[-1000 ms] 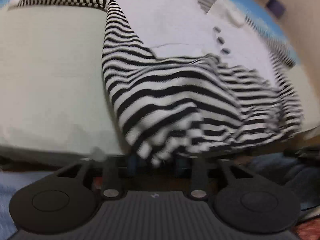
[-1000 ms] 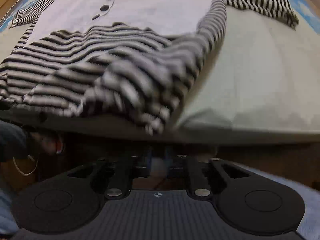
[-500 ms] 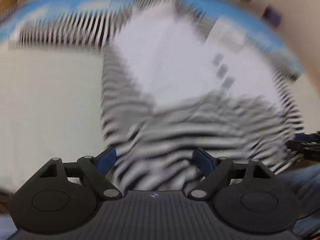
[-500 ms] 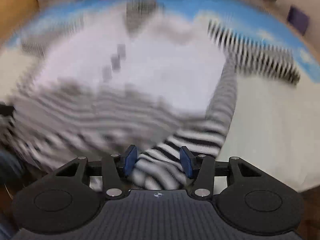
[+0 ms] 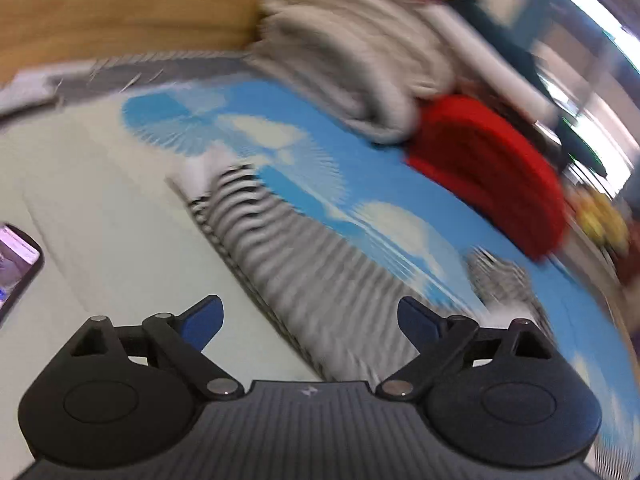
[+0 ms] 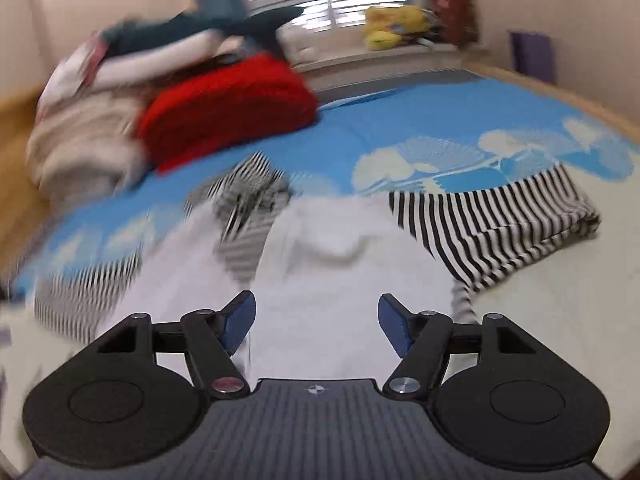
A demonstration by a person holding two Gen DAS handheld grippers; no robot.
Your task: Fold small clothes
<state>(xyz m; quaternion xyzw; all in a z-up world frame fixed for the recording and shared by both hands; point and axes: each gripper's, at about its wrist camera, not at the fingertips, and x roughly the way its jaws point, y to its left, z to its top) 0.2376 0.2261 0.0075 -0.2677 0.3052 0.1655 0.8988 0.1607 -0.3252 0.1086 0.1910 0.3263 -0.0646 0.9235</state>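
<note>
A small black-and-white striped garment with a white front lies spread on the bed. In the left wrist view its striped sleeve [image 5: 292,248] runs away from my left gripper [image 5: 310,320], which is open and empty over the sleeve's near end. In the right wrist view the white front [image 6: 340,292] lies under my right gripper [image 6: 316,320], which is open and empty. The other striped sleeve [image 6: 504,216] stretches out to the right. Both views are blurred by motion.
A red folded cloth [image 6: 228,104] and a beige pile [image 5: 352,60] sit at the far side on the blue cloud-print sheet [image 6: 420,120]. A phone [image 5: 16,260] lies at the left edge. A wooden headboard [image 5: 120,8] stands behind.
Both grippers were shut on the striped hem at the bed's near edge, carried it up over the garment, opened and let go. Both cameras have tilted up toward the far side.
</note>
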